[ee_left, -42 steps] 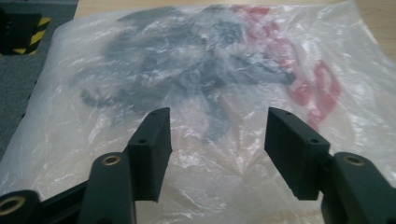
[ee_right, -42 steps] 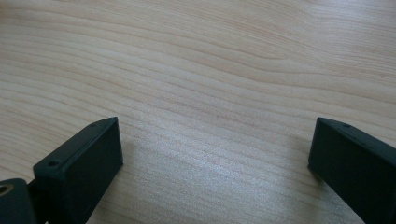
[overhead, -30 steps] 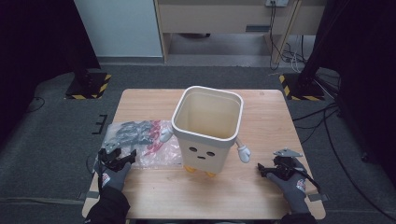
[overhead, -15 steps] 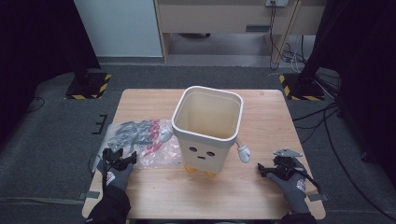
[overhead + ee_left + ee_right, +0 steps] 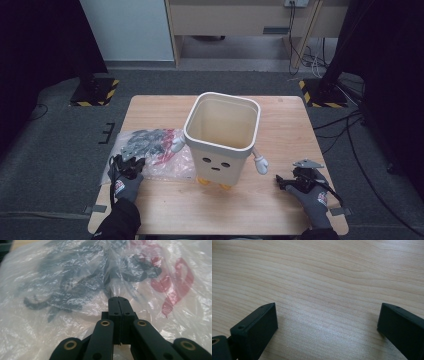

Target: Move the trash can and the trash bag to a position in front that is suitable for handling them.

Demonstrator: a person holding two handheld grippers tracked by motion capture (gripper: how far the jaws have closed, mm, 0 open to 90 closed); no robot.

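Here, my left gripper (image 5: 117,298) had just been closing; its jaws stood together on a fold of the clear plastic bag (image 5: 150,152), which lay at the table's (image 5: 280,210) near left, touching the bin (image 5: 222,137). My right gripper (image 5: 285,182) rested at the near right, jaws wide apart over bare wood. A sound pinch likely needed film alone between the pads, then a slow, straight lift.

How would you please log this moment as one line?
left gripper: just closed, pinching plastic bag | right gripper: open over table | bin: upright beside bag
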